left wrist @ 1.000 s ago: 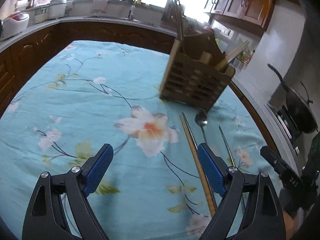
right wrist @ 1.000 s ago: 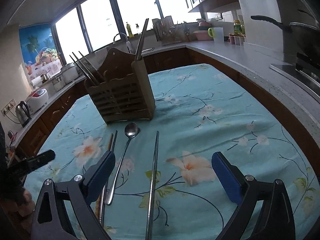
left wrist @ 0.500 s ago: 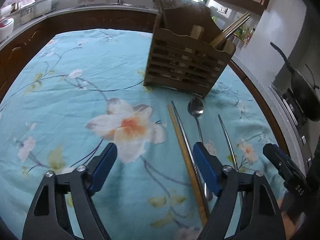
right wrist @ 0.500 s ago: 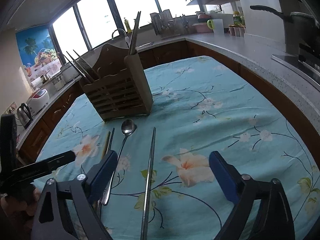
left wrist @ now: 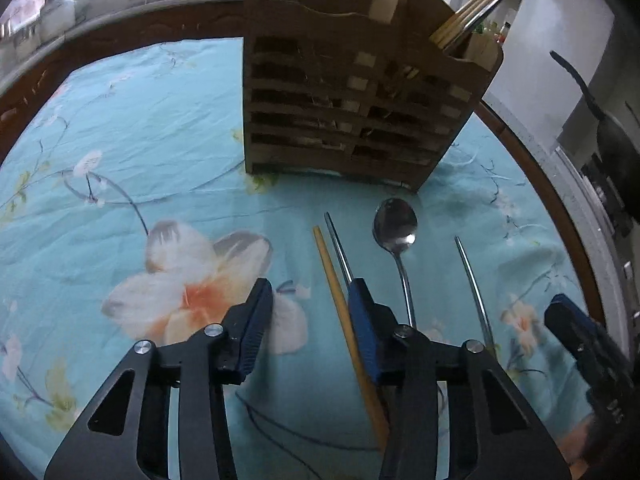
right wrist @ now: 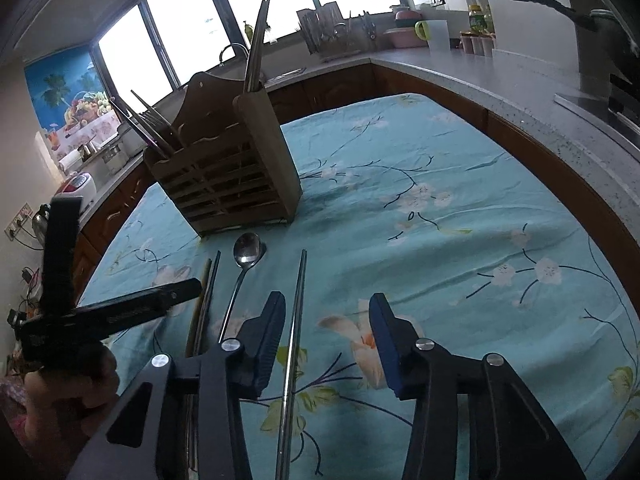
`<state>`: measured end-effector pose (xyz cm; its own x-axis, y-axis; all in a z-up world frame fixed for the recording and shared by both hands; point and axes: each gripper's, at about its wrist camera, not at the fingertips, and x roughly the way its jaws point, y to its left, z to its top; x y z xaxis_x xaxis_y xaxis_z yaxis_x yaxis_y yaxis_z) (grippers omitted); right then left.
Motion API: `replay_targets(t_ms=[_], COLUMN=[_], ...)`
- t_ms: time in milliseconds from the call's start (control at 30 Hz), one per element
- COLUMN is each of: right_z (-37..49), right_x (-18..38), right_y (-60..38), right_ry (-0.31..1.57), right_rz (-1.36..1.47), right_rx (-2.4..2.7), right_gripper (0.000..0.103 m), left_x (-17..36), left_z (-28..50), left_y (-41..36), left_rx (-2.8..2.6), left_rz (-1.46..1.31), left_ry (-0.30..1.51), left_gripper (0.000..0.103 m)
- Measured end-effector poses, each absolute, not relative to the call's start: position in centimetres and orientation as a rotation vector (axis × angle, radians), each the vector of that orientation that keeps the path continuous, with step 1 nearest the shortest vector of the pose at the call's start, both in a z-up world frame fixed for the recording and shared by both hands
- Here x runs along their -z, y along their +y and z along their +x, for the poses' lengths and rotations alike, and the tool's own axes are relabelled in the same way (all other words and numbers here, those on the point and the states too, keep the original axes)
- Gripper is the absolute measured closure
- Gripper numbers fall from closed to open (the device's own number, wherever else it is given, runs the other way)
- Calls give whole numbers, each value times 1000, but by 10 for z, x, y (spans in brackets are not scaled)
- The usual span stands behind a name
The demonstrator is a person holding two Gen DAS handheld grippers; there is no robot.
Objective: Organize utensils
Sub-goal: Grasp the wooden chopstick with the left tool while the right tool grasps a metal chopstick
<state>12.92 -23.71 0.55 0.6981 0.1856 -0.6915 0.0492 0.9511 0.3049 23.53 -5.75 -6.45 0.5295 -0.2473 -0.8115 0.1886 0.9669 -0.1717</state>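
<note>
The wooden holder (left wrist: 360, 92) stands mid-table; loose utensils lie parallel before it for pickup. The left gripper (left wrist: 310, 328) straddles the wooden chopstick (left wrist: 340, 300), part-open; the right gripper (right wrist: 326, 340), part-open, brackets the steel chopsticks (right wrist: 296, 320).

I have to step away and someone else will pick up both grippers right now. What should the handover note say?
Left gripper: open, empty, low over the cloth; wooden chopstick and a steel chopstick lie near its right finger.
Right gripper: open, empty, its fingers either side of the steel chopstick pair.
Spoon lies between the two chopstick groups, bowl toward the wooden holder.
Done: some chopsticks already stand in the holder.
Left: the loose chopsticks and the spoon are on the tablecloth, not yet picked up.
</note>
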Motion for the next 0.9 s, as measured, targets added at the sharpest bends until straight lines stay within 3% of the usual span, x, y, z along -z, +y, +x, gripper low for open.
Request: replay_targets(t_ms=[400,667,900], right_z=[160,188,203], right_x=[4,20,23], right_y=[-219,-202,-190], right_ry=[886,958,962], right_rz=[269,179,95], right_rx=[-121,-128,-116], right_gripper=[62,66,66], left_x=[65,65,64], left_z=[207,216,224], left_y=[-62,-19,-34], left_rx=[398,383,330], left_rz=[176,-69,-79], left_ry=[949,1028,1026], left_gripper=[87,87,87])
